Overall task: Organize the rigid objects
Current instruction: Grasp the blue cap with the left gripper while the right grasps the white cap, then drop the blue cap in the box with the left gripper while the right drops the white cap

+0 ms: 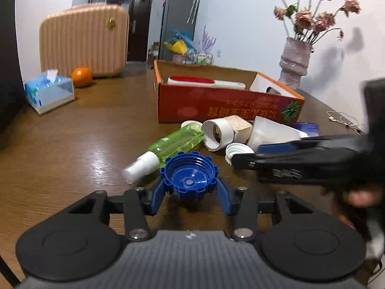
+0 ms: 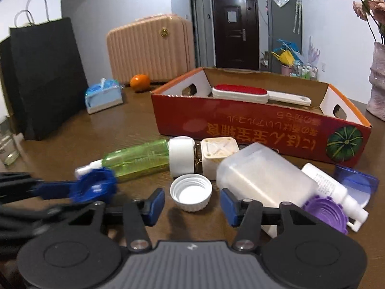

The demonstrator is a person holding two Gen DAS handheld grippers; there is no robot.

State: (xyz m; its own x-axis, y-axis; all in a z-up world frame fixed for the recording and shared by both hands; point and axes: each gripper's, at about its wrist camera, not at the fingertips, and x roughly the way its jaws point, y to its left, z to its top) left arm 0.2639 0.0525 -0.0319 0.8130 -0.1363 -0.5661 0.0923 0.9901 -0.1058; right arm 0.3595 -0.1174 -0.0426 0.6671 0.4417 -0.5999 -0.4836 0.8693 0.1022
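Observation:
My left gripper (image 1: 191, 189) is shut on a blue notched cap (image 1: 190, 175), with a blue pad against each side. The right wrist view shows it coming in from the left with that cap (image 2: 95, 185). My right gripper (image 2: 192, 203) stands open around a white ribbed cap (image 2: 191, 191) on the table, and its pads are clear of the cap's sides. Behind lie a green spray bottle (image 2: 137, 159), a white lamp socket (image 2: 181, 156), a translucent white bottle (image 2: 262, 175), a purple cap (image 2: 324, 212) and a small white spray bottle (image 2: 332, 187).
A red cardboard box (image 2: 240, 125) holding a red lint brush (image 2: 240, 92) stands behind the pile. A tissue pack (image 1: 49, 91), an orange (image 1: 81, 77), a pink suitcase (image 1: 84, 39) and a black paper bag (image 2: 45, 77) sit to the left, a flower vase (image 1: 294, 62) to the right.

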